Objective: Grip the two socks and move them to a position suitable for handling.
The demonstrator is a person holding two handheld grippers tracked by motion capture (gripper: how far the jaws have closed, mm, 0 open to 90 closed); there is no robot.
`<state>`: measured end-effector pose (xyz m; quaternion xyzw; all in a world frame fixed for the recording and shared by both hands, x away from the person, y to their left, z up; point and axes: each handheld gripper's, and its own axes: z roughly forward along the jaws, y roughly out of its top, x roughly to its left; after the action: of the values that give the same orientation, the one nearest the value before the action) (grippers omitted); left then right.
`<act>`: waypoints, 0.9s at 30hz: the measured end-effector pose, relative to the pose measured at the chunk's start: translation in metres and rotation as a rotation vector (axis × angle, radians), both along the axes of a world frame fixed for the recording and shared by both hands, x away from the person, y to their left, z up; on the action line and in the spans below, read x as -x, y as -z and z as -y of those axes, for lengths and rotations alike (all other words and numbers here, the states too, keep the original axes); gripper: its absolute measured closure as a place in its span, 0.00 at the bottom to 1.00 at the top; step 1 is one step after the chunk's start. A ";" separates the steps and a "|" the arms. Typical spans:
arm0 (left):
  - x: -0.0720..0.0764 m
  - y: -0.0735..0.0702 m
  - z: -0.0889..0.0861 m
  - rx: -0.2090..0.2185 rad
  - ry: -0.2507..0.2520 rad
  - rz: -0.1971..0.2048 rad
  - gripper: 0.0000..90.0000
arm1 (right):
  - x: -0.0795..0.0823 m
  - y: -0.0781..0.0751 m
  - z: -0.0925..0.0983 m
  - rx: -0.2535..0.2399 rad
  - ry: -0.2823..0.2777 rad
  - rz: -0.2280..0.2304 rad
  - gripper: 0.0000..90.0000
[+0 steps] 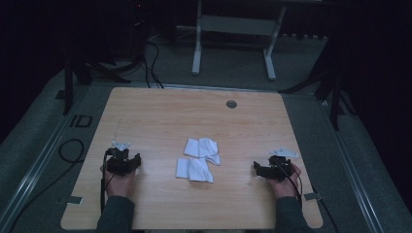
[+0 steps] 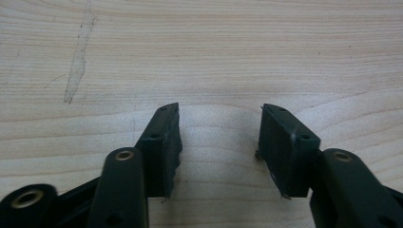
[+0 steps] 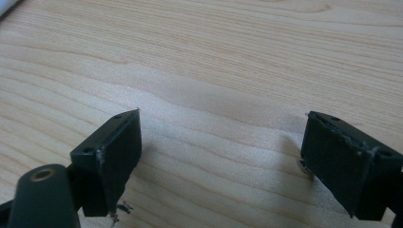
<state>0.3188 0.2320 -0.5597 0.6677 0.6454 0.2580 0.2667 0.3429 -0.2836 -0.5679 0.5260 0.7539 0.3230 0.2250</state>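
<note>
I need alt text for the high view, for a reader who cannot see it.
Two crumpled white cloths lie mid-table on a wooden table. The person's hands rest at either side, the left claw and right claw both open and empty, apart from the cloths.

Wooden table [image 1: 145, 111], crumpled white cloths [image 1: 199, 159]

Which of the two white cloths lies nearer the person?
The lower cloth, the one towards the bottom of the high view. The other cloth lies just beyond it, further up the table, with their edges about touching.
</note>
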 end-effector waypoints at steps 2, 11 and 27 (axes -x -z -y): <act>0.000 0.000 -0.001 0.006 0.003 -0.001 0.58 | 0.000 0.000 0.000 0.000 0.000 0.000 0.15; 0.003 -0.003 -0.001 0.042 0.035 -0.004 0.65 | 0.004 -0.006 -0.001 0.011 -0.011 -0.019 0.34; 0.012 -0.010 0.001 0.060 0.079 0.015 0.68 | 0.026 -0.041 -0.033 0.046 -0.194 0.011 0.69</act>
<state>0.3067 0.2306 -0.5498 0.6824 0.6240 0.2325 0.3015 0.3173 -0.2509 -0.5272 0.4434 0.8072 0.3289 0.2088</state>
